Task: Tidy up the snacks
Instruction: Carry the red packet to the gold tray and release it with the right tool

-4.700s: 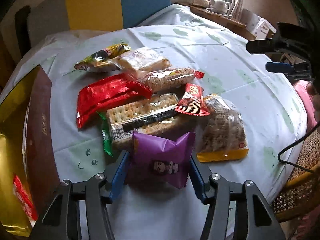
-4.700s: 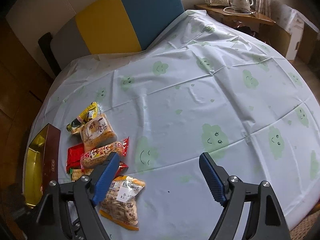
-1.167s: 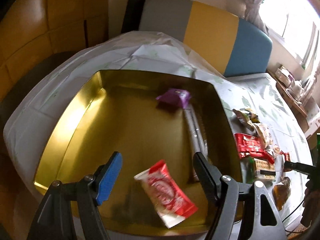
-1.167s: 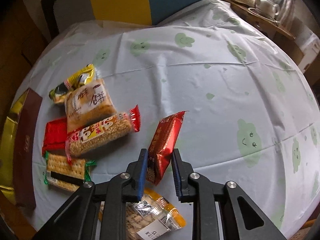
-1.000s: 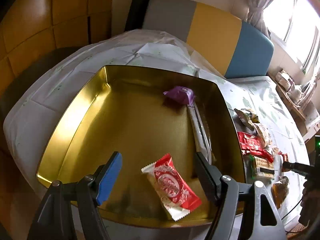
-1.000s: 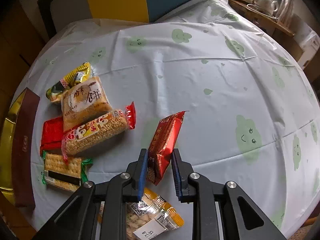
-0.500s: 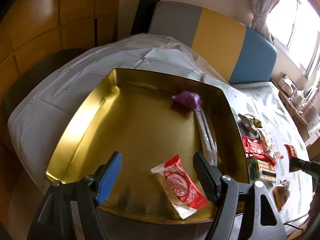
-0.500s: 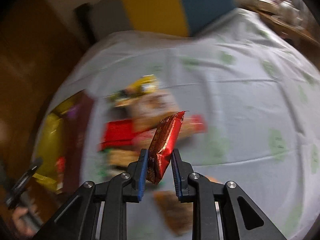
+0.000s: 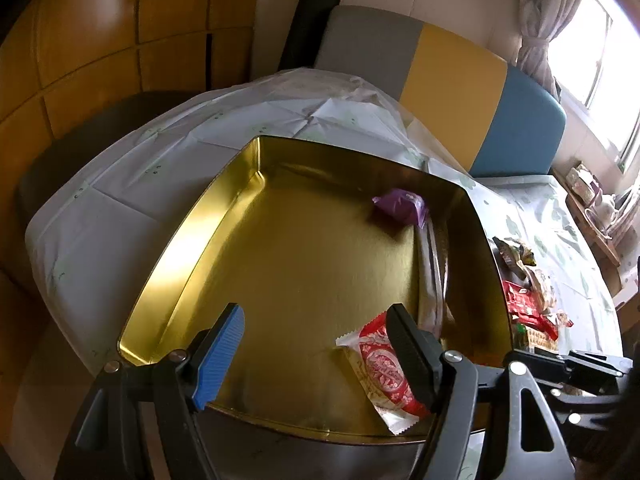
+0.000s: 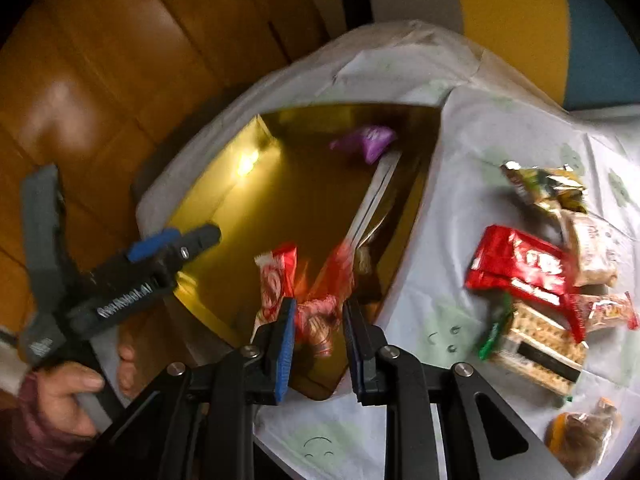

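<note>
left gripper [image 9: 314, 344]: jaws wide, holding nothing | right gripper [image 10: 319, 322]: jaws pinching red snack packet [image 10: 326, 280] over gold tin [image 9: 192, 224]

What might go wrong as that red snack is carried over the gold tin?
The right claw pinches the red snack packet by one end only, so it may slip out before clearing the gold tin wall. The open left claw hangs over that tin, so the two could bump.

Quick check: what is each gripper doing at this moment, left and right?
Left gripper: open, empty, over the gold tin.
Right gripper: shut on the red snack packet, though the frame is blurred.
</note>
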A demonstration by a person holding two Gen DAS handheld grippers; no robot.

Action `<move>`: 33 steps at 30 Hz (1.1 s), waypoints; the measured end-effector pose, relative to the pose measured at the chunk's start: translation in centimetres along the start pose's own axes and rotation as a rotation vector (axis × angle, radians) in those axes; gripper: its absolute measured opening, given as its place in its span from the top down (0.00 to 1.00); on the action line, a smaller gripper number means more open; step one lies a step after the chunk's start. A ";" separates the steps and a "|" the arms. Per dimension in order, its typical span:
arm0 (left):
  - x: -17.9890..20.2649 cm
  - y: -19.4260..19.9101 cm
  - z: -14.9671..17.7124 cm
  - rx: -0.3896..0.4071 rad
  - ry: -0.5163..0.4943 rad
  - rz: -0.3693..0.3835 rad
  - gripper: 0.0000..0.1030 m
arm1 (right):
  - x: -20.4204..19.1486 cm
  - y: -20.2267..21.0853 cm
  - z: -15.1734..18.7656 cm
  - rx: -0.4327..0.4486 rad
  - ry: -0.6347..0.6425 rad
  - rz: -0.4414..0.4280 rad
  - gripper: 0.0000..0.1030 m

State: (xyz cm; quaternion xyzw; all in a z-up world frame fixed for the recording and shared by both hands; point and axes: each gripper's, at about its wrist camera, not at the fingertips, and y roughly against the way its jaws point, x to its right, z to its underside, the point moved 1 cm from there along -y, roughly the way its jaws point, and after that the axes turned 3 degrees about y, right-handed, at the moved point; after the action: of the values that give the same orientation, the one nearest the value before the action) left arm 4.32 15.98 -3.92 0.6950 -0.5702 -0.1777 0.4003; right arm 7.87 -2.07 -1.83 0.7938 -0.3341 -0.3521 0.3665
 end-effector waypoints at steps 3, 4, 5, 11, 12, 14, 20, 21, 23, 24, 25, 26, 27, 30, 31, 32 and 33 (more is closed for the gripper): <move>0.4 -0.1 0.1 -0.003 -0.011 0.009 0.28 | -0.4 -0.4 0.6 0.003 0.020 0.016 0.67; 0.5 -0.1 0.1 -0.002 -0.015 0.010 0.28 | -0.5 -0.2 0.7 0.007 0.021 0.020 0.67; 0.8 0.0 0.2 0.000 -0.023 0.011 0.28 | -0.5 0.1 0.8 0.014 0.020 0.023 0.67; 2.1 0.4 0.7 0.001 -0.069 0.019 0.28 | 0.7 3.1 1.4 0.076 -0.025 0.051 0.64; 2.4 0.5 0.7 0.002 -0.080 0.021 0.28 | 1.1 3.6 1.7 0.087 -0.041 0.061 0.59; 2.9 0.7 0.8 0.005 -0.100 0.025 0.28 | 2.1 4.2 1.6 0.106 -0.065 0.078 0.57; 4.3 1.2 1.3 0.010 -0.147 0.039 0.28 | 5.9 6.9 3.5 0.143 -0.163 0.156 0.49; 4.6 1.3 1.4 0.012 -0.158 0.040 0.28 | 6.6 7.3 3.8 0.143 -0.176 0.168 0.48; 5.1 1.4 1.6 0.010 -0.175 0.042 0.28 | 8.1 8.1 4.6 0.141 -0.207 0.205 0.46; 5.4 1.5 1.7 0.010 -0.181 0.045 0.28 | 8.7 8.5 5.0 0.140 -0.220 0.217 0.46; 5.6 1.6 1.8 0.010 -0.187 0.047 0.28 | 9.4 8.9 5.4 0.140 -0.232 0.229 0.45; 5.8 1.6 1.8 0.011 -0.195 0.048 0.28 | 10.4 9.4 5.8 0.138 -0.248 0.249 0.45; 6.1 1.7 1.9 0.013 -0.204 0.048 0.28 | 11.0 9.7 6.1 0.137 -0.260 0.266 0.43; 6.8 1.7 2.1 0.009 -0.225 0.057 0.28 | 13.6 11.1 6.9 0.137 -0.310 0.312 0.40; 7.1 1.7 2.2 0.008 -0.232 0.060 0.28 | 14.4 11.5 7.1 0.139 -0.322 0.329 0.39; 7.4 1.8 2.2 0.008 -0.241 0.060 0.28 | 15.1 12.2 7.4 0.140 -0.332 0.351 0.37; 7.7 1.9 2.2 0.010 -0.252 0.062 0.28 | 15.8 12.7 7.6 0.139 -0.338 0.373 0.35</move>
State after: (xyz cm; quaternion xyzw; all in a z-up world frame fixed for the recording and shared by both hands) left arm 3.75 7.91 -2.26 0.6511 -0.6381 -0.2485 0.3273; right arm 6.70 -23.64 -0.08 0.6717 -0.5546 -0.3821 0.3086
